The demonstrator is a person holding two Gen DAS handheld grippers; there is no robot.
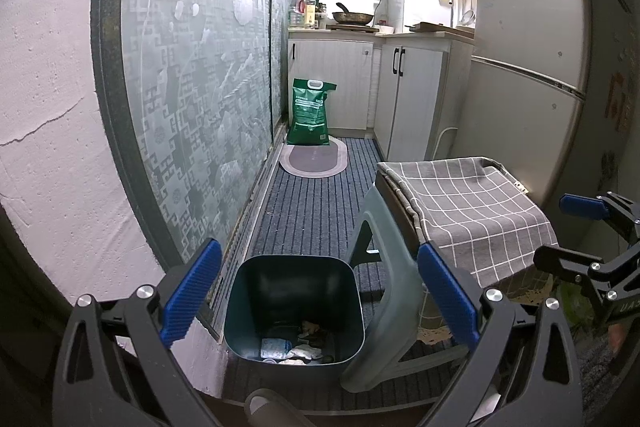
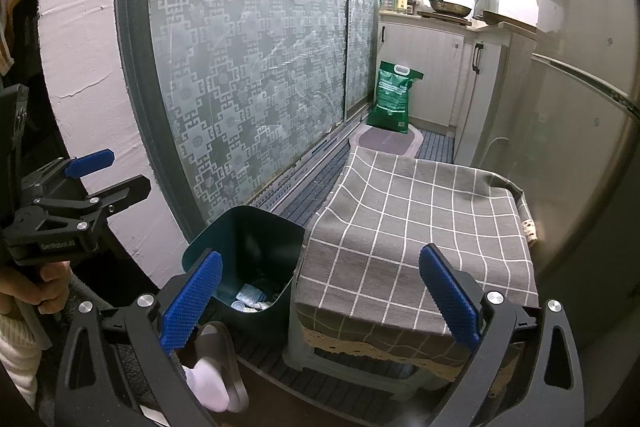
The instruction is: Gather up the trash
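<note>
A dark green trash bin (image 1: 294,307) stands on the striped floor mat beside the glass sliding door. It holds crumpled paper and wrappers (image 1: 296,347). My left gripper (image 1: 320,301) is open and empty, above the bin. The bin also shows in the right wrist view (image 2: 248,259) with the trash (image 2: 250,297) inside. My right gripper (image 2: 320,301) is open and empty, over the edge of a stool covered by a grey checked cloth (image 2: 420,219). The right gripper also appears at the right edge of the left wrist view (image 1: 588,227).
The stool with the cloth (image 1: 468,211) stands right of the bin. A fridge (image 1: 528,67) is at the right. A green sack (image 1: 312,113) and an oval mat (image 1: 314,161) lie by the far cabinets. A slippered foot (image 2: 218,367) is near the bin.
</note>
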